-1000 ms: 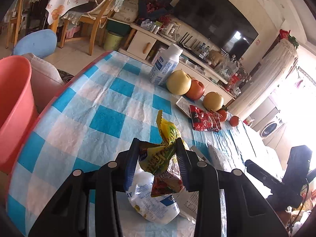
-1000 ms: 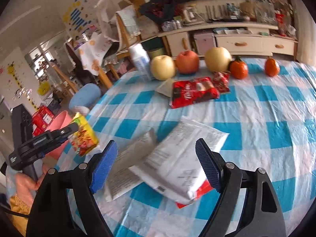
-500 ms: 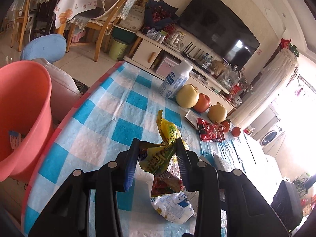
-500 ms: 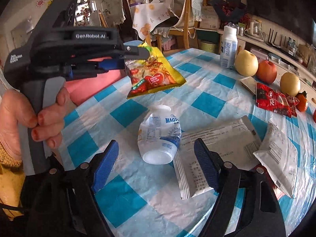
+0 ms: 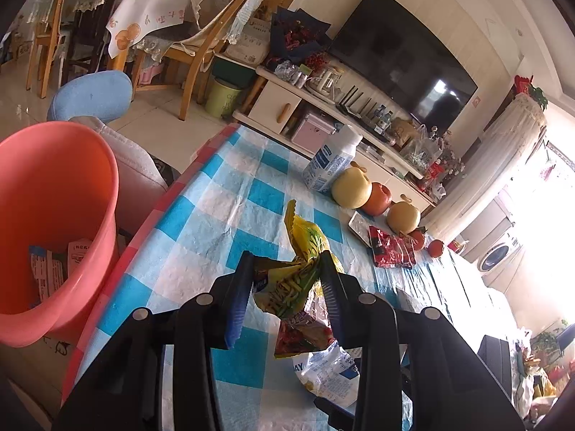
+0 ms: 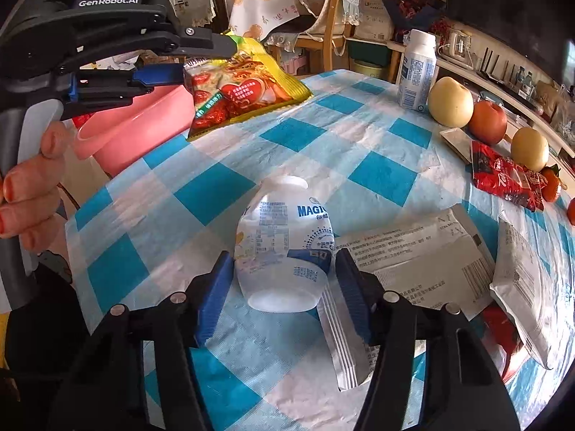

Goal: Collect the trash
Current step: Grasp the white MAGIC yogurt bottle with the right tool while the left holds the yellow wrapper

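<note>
Two grips: left gripper (image 5: 284,296) jaws clamp yellow snack packet (image 6: 240,82); right gripper (image 6: 280,287) jaws closing around "MAGIC" bottle (image 6: 284,248).

Left claw (image 5: 285,287): pointed down and forward, its blue pads clamped on a yellow snack wrapper (image 5: 287,283) held clear above the bench (image 6: 377,176). A bare hand (image 6: 28,186) with painted nails gripped its grey handle. Right claw (image 6: 282,283): tilted steeply downward, its jaws had just been closing about a small white bottle (image 6: 284,248) lying on the bench, both blue pads reaching the bottle's sides near its base.
</note>
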`<state>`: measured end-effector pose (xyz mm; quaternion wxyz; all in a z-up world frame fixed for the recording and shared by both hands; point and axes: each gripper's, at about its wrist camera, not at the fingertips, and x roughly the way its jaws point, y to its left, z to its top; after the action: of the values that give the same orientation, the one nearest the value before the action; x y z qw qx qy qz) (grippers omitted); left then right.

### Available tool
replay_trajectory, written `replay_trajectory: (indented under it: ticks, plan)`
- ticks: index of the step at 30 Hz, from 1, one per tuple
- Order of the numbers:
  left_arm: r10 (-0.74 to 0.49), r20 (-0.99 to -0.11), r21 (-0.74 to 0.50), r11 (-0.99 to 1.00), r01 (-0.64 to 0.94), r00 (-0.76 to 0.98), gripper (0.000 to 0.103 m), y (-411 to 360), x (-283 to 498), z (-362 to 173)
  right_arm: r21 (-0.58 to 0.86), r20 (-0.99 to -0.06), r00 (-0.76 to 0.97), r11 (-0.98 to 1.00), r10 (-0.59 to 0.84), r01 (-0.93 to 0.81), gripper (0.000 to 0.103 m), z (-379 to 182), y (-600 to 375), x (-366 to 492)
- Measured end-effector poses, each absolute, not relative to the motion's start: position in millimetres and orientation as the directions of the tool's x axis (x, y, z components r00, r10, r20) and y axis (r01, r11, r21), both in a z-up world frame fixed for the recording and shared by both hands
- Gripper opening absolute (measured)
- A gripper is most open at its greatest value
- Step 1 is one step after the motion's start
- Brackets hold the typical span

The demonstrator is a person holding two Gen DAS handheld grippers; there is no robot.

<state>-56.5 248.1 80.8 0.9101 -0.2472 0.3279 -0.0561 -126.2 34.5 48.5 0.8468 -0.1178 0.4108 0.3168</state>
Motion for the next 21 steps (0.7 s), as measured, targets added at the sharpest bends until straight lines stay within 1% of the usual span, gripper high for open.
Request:
replay_trajectory:
  ticks: [11,21]
  plan:
    - [-0.265,-0.553,-0.505,0.861,-0.065,0.790,0.039,256.7,-59.6,83.4,0.026,-0.765,0.495,0.789,0.411,-0.614,0.057,49.4,37.7,-129.6]
    - [-0.253,-0.527,-0.529,0.845,-0.080,0.812,0.039,273.1,-68.1,89.1,0.024,-0.737,0.533,0.805,0.415,-0.592,0.057,68.0,39.3,-129.9]
